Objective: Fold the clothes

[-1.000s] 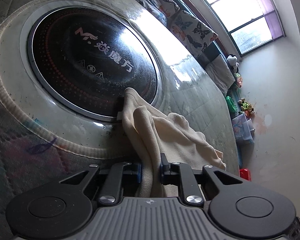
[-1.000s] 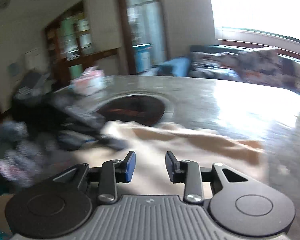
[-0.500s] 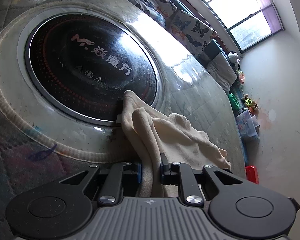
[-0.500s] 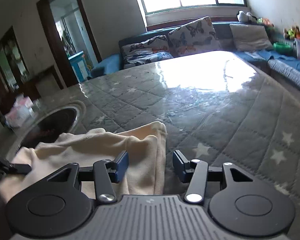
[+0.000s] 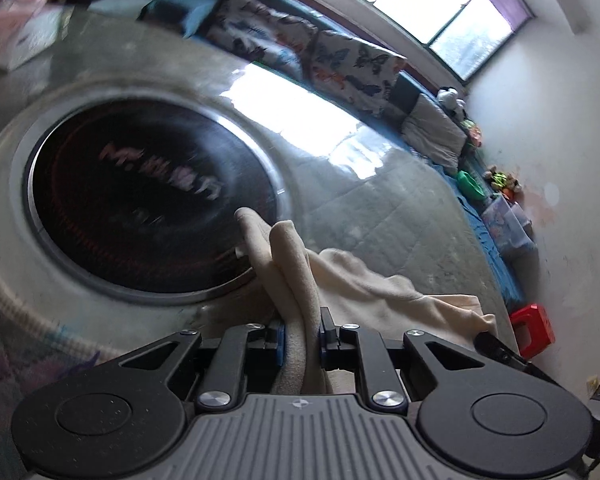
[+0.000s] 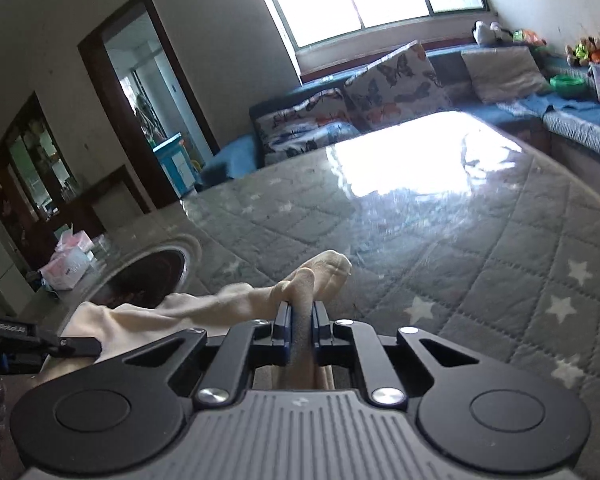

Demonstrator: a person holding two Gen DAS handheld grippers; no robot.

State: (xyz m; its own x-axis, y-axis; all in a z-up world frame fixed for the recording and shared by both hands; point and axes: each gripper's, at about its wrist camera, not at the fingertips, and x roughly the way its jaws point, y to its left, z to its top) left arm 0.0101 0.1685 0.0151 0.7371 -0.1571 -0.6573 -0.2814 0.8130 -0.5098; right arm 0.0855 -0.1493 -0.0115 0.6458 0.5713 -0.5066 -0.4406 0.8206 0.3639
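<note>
A cream-coloured garment [image 5: 364, 292] lies bunched on the quilted table cover, stretched between both grippers. My left gripper [image 5: 300, 334] is shut on a thick fold of it beside the round black cooktop. My right gripper [image 6: 300, 320] is shut on the garment's other end [image 6: 320, 276], whose bunched tip sticks out past the fingers. In the right wrist view the left gripper's body [image 6: 24, 344] shows at the far left edge, with cloth [image 6: 172, 312] running between the two.
A round black induction cooktop [image 5: 140, 200] with a steel rim is set into the table. The grey star-quilted cover [image 6: 480, 256] under glossy plastic spreads ahead. A tissue box [image 6: 70, 262] stands past the cooktop. A sofa with butterfly cushions [image 6: 380, 88] and a red stool [image 5: 534, 330] lie beyond.
My right gripper swung round to the garment's free end and shut on it. My left gripper kept its hold and lifted slightly, tilting its view upward.
</note>
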